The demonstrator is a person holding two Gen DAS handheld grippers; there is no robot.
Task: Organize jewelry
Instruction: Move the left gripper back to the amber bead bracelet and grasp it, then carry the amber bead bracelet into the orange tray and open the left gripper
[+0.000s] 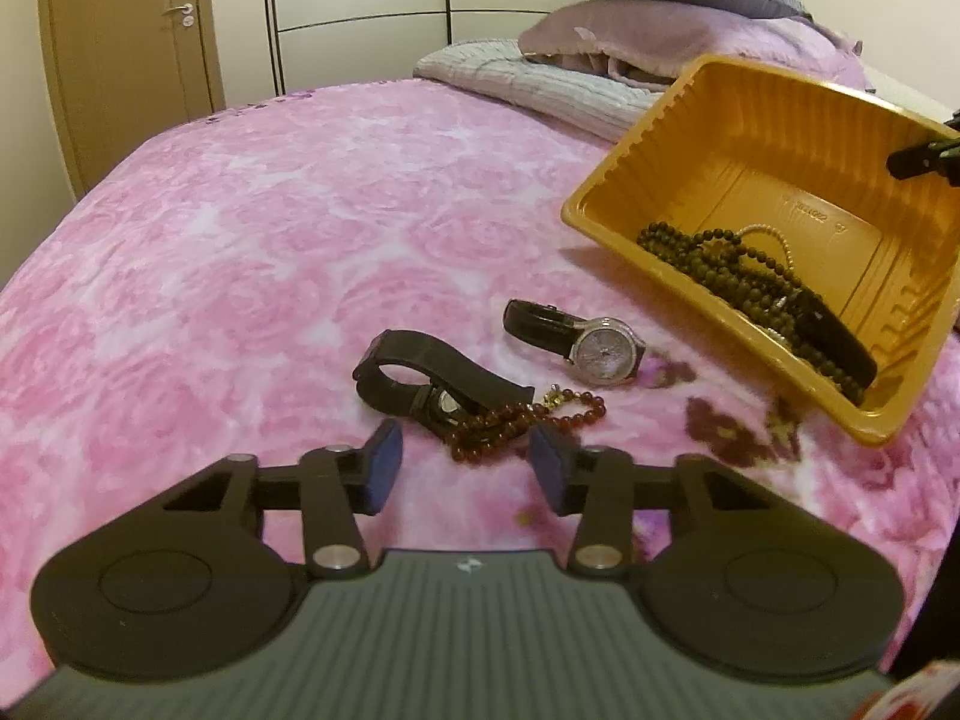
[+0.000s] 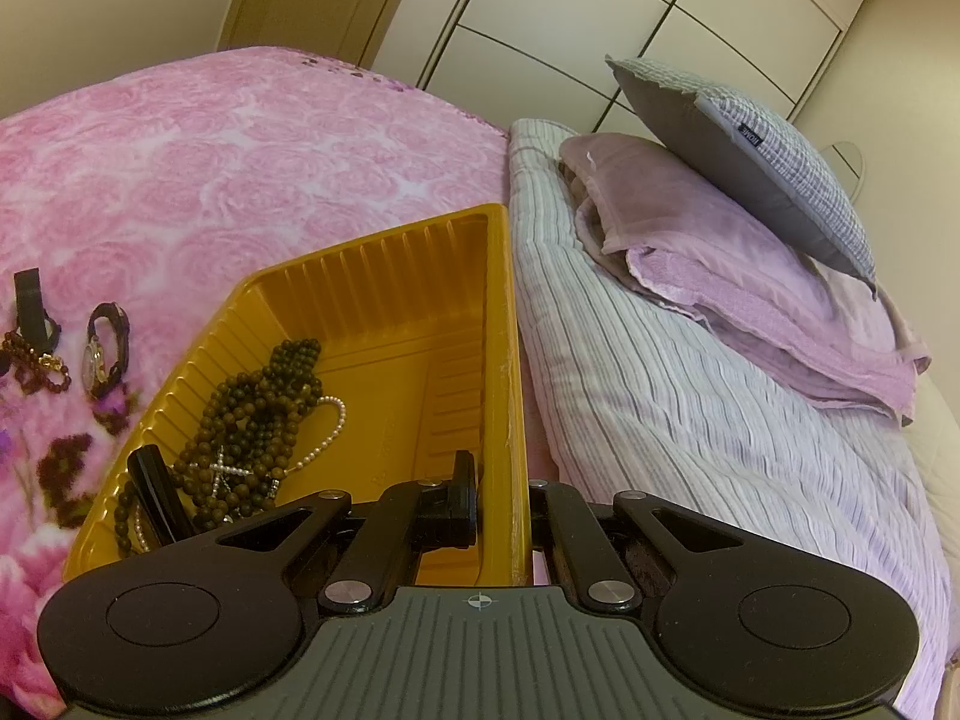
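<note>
A yellow plastic tray (image 1: 774, 120) is held tilted above the pink bedspread; it holds dark bead strands (image 1: 720, 270), a pearl strand and a black strap. My right gripper (image 2: 501, 501) is shut on the tray's side wall (image 2: 510, 360). On the bed lie a silver-faced watch (image 1: 600, 348), a black-strap watch (image 1: 420, 384) and a red bead bracelet (image 1: 516, 426). My left gripper (image 1: 465, 468) is open and empty, just short of the red bracelet.
The pink rose-pattern bedspread (image 1: 240, 252) covers the bed. A striped duvet (image 2: 660, 390), a folded lilac blanket (image 2: 720, 252) and a grey pillow (image 2: 750, 144) lie at the bed's head. Wardrobe doors and a room door stand behind.
</note>
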